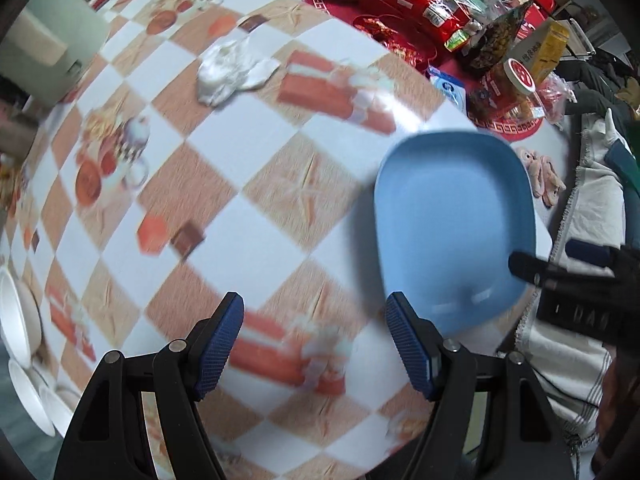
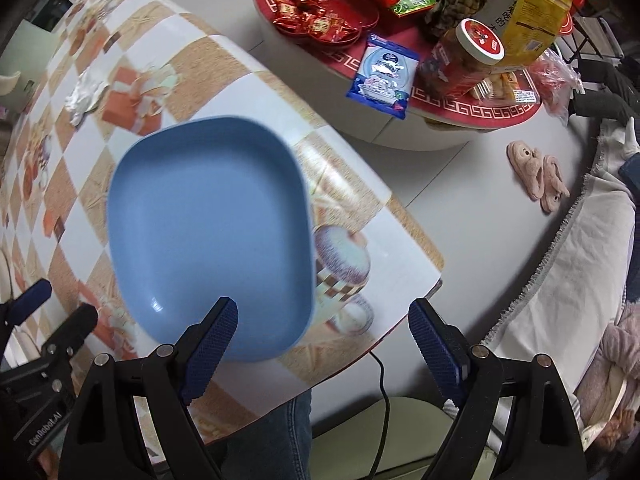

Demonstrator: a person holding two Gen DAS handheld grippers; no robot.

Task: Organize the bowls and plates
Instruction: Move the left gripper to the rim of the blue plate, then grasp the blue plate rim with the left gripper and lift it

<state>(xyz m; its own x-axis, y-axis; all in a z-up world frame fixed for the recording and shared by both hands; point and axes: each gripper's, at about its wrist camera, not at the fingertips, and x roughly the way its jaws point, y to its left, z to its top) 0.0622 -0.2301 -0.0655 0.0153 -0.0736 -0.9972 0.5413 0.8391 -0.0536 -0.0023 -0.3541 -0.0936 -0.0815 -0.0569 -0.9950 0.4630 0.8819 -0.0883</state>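
A light blue squarish plate lies on the checked tablecloth near the table's right corner. My left gripper hangs open over the cloth, to the left of the plate, with nothing between its fingers. My right gripper is open too; its left finger overlaps the plate's near rim in the picture and its right finger is out past the table edge. Several white bowls sit stacked at the table's left edge. The right gripper also shows at the right edge of the left wrist view.
A crumpled white wrapper lies on the cloth. A low round table with a red mat holds snack bags, a jar and a candy tray. Pink slippers lie on the floor. A cloth-covered sofa stands at the right. A cable hangs below the table edge.
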